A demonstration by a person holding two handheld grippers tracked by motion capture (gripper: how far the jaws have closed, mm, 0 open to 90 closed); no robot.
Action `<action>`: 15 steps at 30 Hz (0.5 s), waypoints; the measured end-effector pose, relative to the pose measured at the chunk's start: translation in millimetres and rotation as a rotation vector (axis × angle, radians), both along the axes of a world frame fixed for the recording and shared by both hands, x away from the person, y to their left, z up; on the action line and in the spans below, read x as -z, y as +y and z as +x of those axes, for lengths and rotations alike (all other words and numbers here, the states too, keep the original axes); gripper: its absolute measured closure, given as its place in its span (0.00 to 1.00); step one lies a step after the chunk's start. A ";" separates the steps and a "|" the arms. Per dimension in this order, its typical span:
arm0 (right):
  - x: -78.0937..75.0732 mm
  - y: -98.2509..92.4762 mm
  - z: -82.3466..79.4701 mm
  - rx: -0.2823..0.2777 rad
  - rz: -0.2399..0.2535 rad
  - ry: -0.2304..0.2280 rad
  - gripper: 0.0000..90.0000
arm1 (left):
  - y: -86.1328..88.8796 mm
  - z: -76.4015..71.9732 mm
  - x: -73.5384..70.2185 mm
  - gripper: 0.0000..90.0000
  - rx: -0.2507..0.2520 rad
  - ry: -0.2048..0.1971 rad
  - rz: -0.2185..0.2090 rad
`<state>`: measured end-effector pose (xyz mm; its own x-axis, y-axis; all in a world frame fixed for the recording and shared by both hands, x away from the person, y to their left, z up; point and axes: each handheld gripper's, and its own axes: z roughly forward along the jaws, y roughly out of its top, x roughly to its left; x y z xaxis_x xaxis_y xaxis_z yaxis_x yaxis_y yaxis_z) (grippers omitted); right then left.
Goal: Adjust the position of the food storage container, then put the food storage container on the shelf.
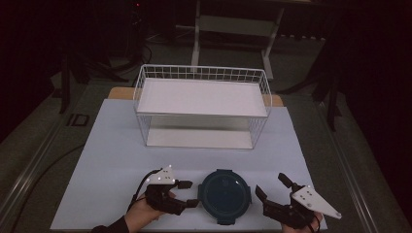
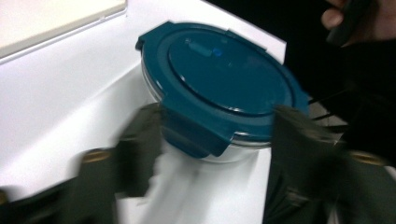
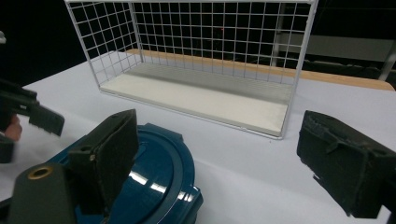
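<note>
Between both open tongs, left & right: lidded teal container, apparently untouched.

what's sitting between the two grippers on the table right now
In the high view, a round container with a dark teal lid sits on the white table between the left gripper and the right gripper. Both grippers are open beside it.
</note>
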<state>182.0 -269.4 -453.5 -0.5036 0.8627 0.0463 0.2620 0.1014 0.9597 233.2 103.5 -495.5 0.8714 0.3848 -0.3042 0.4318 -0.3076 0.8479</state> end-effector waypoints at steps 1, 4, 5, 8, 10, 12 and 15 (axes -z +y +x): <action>-0.1 0.0 0.0 -0.002 0.002 -0.001 0.14 | 0.4 -0.6 -1.2 0.23 -0.012 -0.003 -0.008; -0.4 0.9 -0.5 -0.008 0.002 -0.002 0.13 | 1.2 -3.7 -11.1 0.11 -0.031 -0.019 -0.033; -1.0 1.8 -0.9 -0.012 -0.005 -0.006 0.13 | 0.8 -4.1 -13.1 0.05 -0.030 -0.014 -0.038; -3.2 3.9 -1.9 -0.025 -0.015 -0.023 0.13 | 1.0 -5.7 -21.0 0.01 -0.046 -0.003 -0.049; -4.4 4.3 -2.1 -0.034 -0.014 -0.026 0.13 | 0.9 -5.8 -23.5 0.01 -0.064 -0.002 -0.040; -8.0 5.6 -1.8 -0.052 -0.007 -0.040 0.14 | 2.4 -3.3 -28.4 0.01 -0.108 0.024 -0.038; -10.6 6.2 0.4 -0.092 -0.006 -0.037 0.15 | 2.0 0.3 -28.1 0.01 -0.128 0.061 -0.042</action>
<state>182.4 -263.1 -442.9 -0.5822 0.8127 0.0211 0.2156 0.1294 0.9679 233.5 105.5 -467.4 0.7956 0.4773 -0.3731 0.5163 -0.2117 0.8298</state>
